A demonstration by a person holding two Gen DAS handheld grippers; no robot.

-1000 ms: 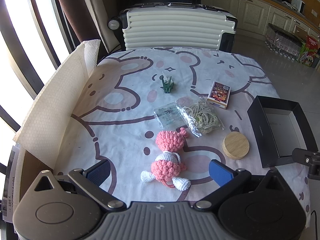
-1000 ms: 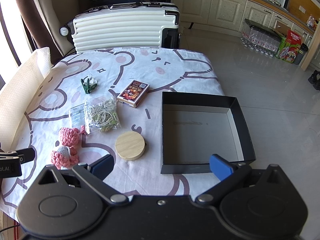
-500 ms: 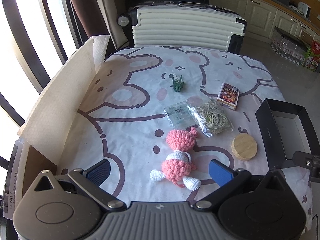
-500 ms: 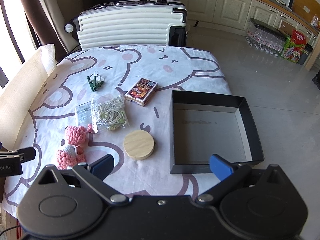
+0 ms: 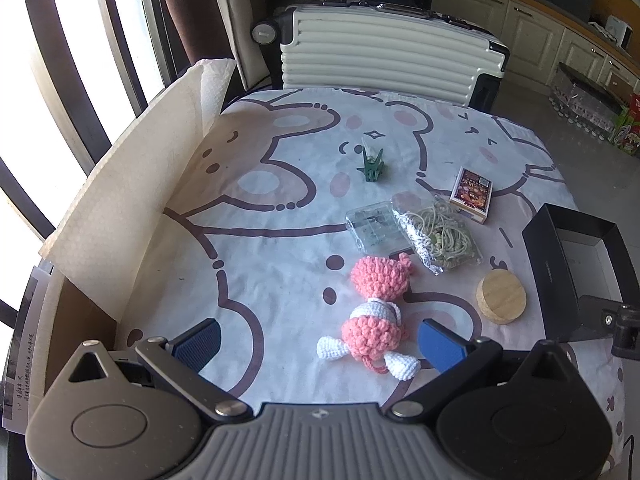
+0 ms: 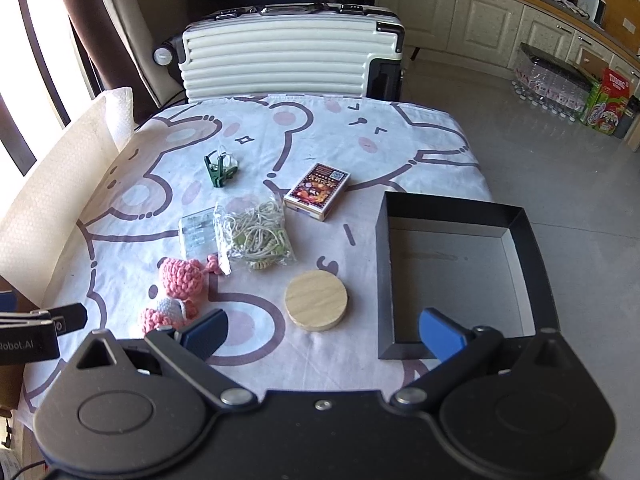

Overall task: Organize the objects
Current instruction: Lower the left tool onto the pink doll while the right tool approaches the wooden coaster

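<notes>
On the bear-print cloth lie a pink crochet doll (image 5: 376,312) (image 6: 176,292), a round wooden disc (image 5: 501,297) (image 6: 316,300), a clear bag of cord (image 5: 436,234) (image 6: 256,234), a small clear case (image 5: 370,226) (image 6: 196,232), a card box (image 5: 471,194) (image 6: 318,189) and a green clip (image 5: 372,166) (image 6: 219,170). An open black box (image 5: 540,256) (image 6: 384,280) stands at the right. My left gripper (image 5: 320,344) is open above the table's near edge, the doll by its right finger. My right gripper (image 6: 322,332) is open and empty, near the disc and the box's near wall.
A white ribbed suitcase (image 6: 288,60) stands behind the table. A sheet of white bubble wrap (image 5: 132,184) stands along the table's left side by the window. Kitchen cabinets and packed bottles (image 6: 556,84) are on the floor far right.
Both views have shifted left, so the objects sit further right in the frames. Nothing on the table has moved and both grippers have stayed open.
</notes>
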